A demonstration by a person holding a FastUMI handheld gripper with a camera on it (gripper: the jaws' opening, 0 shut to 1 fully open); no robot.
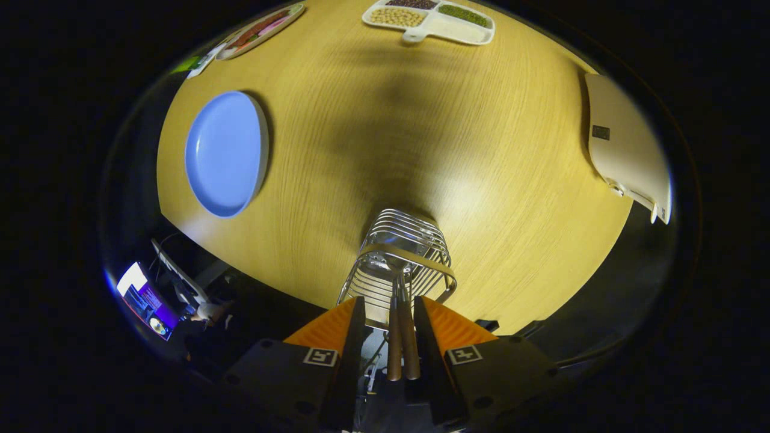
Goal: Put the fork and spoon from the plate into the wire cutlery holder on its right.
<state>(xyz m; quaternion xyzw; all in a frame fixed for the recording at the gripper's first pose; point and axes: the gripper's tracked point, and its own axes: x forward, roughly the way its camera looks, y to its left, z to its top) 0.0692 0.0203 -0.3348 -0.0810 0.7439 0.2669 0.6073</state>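
Fork and spoon [402, 337]: two wooden-handled pieces side by side, handles between the jaws, metal ends down inside the wire cutlery holder [400, 264]. Gripper [388, 337]: jaws parted around the handles; whether they press on them cannot be told. Holder: upright, near the surface's [481, 150] near edge, just ahead of the jaws. Blue plate [225, 153]: bare, toward the surface's left edge, well apart from the holder. Divided tray of beans [430, 21]: far edge. Pale flat device [625, 150]: right edge.
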